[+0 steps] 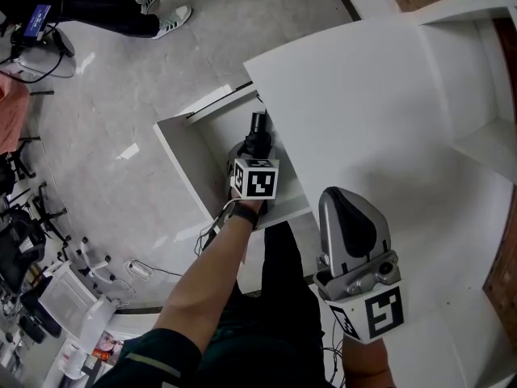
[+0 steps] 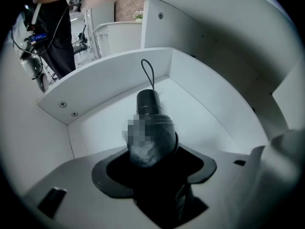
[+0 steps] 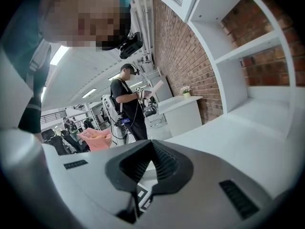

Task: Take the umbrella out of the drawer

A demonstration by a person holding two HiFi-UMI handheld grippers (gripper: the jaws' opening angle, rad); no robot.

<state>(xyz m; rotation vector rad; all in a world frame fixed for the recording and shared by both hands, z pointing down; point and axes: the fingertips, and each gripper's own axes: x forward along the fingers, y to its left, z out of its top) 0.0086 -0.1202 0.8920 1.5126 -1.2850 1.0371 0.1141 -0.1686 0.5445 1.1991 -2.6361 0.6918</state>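
A black folded umbrella (image 1: pixel 258 128) lies in the open white drawer (image 1: pixel 174 148), its round handle and thin loop strap toward the drawer's far wall. My left gripper (image 1: pixel 255 153) points steeply down into the drawer over it. In the left gripper view the umbrella (image 2: pixel 148 104) runs from the drawer floor into the dark gap of the left gripper (image 2: pixel 152 162); its jaws stand wide on either side, and I see no pad pressing on it. My right gripper (image 1: pixel 349 196) hovers over the white desk top (image 1: pixel 363 95), shut and empty, as the right gripper view (image 3: pixel 151 149) also shows.
White shelf compartments (image 1: pixel 485 144) rise at the desk's right, against a brick wall (image 3: pixel 190 46). The drawer's side walls (image 2: pixel 109 75) close in round the umbrella. A person's shoes (image 1: pixel 166 10), cables (image 1: pixel 137 269) and equipment lie on the grey floor at left. A person (image 3: pixel 126 99) stands farther off.
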